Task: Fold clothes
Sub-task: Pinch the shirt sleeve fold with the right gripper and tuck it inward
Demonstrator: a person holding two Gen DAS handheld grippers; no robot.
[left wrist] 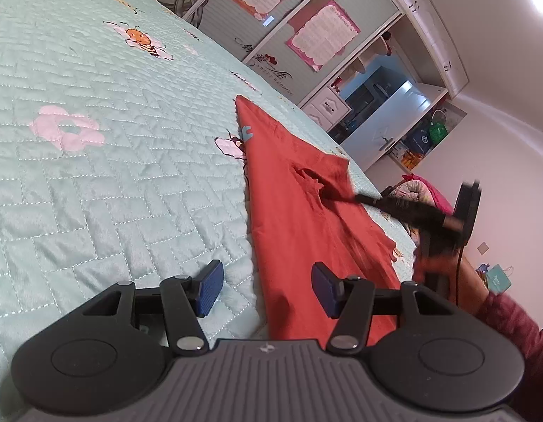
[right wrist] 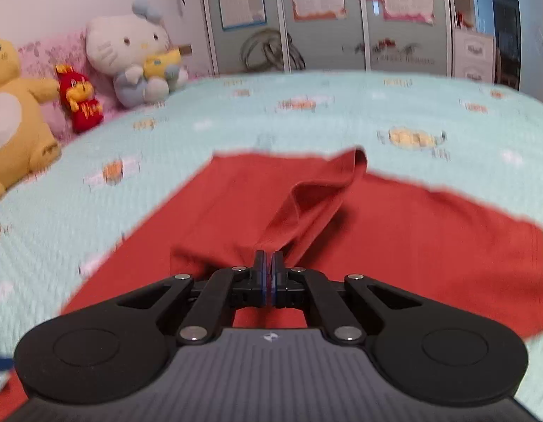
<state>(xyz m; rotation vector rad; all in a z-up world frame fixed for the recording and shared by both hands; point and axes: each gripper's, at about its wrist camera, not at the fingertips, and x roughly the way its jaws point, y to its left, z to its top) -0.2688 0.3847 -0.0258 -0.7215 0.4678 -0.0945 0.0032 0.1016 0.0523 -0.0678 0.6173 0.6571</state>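
Bedroom, mint quilted bedspread [left wrist: 95,176] with bee and flower print. Red garment [right wrist: 394,232] lies spread flat on it near bed edge. Your right gripper [right wrist: 269,263] clenched on raised fold of red cloth, fabric tented up from pads. Your left gripper [left wrist: 267,286] released, jaws apart, straddling garment's edge, nothing pinched. Plush toys [right wrist: 130,59] line headboard side; wardrobe doors [right wrist: 324,17] with pinned sheets behind.

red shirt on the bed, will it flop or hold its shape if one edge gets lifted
Probably floppy: where the right tongs pinch the red shirt, a soft ridge sags behind them. Likely light, since only that strip lifts. It may drag across the quilt rather than slide cleanly.
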